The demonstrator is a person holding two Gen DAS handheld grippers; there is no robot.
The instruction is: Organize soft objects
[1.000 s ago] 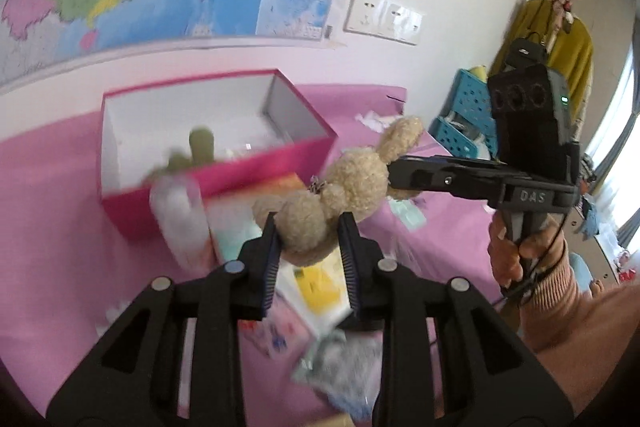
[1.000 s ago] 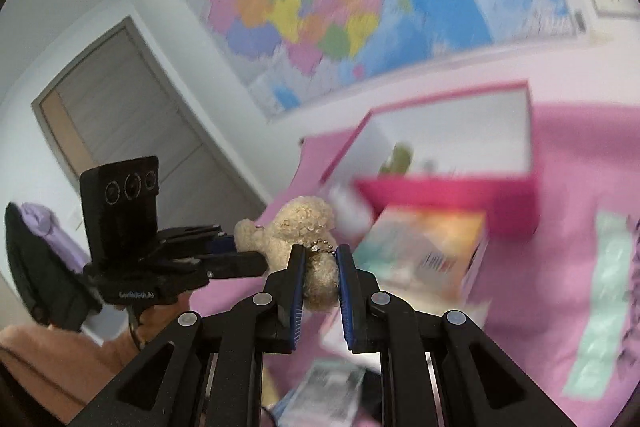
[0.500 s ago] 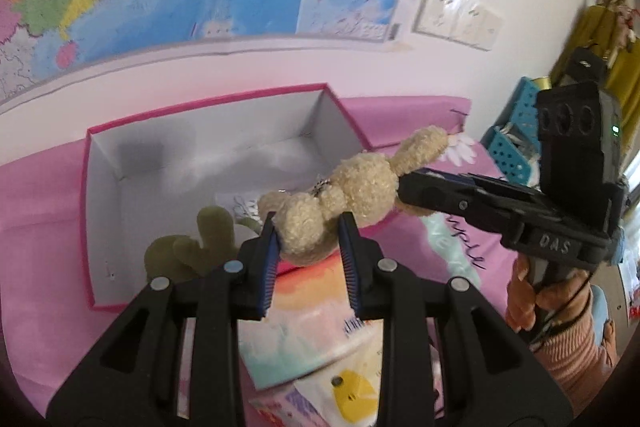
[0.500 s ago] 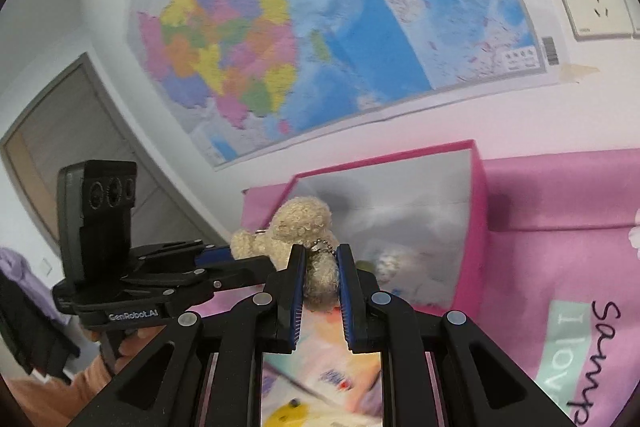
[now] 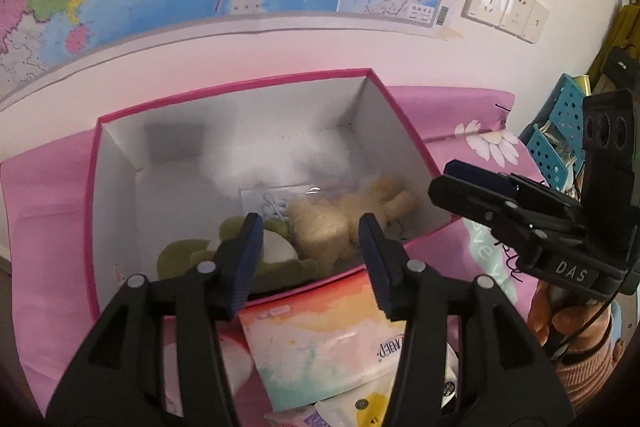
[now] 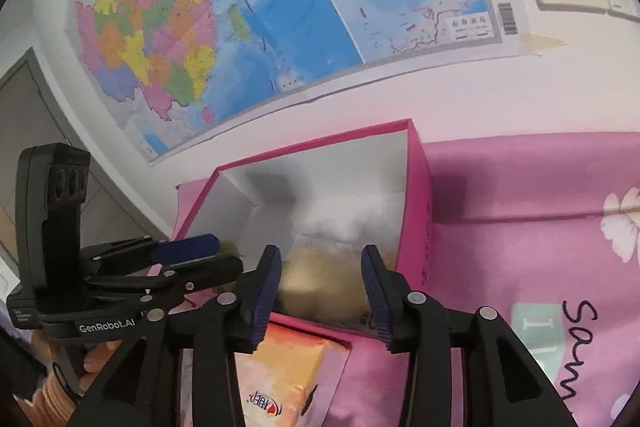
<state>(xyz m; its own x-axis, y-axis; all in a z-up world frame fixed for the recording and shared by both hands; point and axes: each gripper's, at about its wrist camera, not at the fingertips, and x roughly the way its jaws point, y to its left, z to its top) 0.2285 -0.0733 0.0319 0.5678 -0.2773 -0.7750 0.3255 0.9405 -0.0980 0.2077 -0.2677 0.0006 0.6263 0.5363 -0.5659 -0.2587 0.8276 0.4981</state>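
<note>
The beige plush rabbit lies blurred inside the pink box, at its right end. One green plush toy lies to its left, touching it. The left claw and right claw have just been opening; both stand apart over the box's near edge, gripping nothing. One tissue pack lies against the box's front.
</note>
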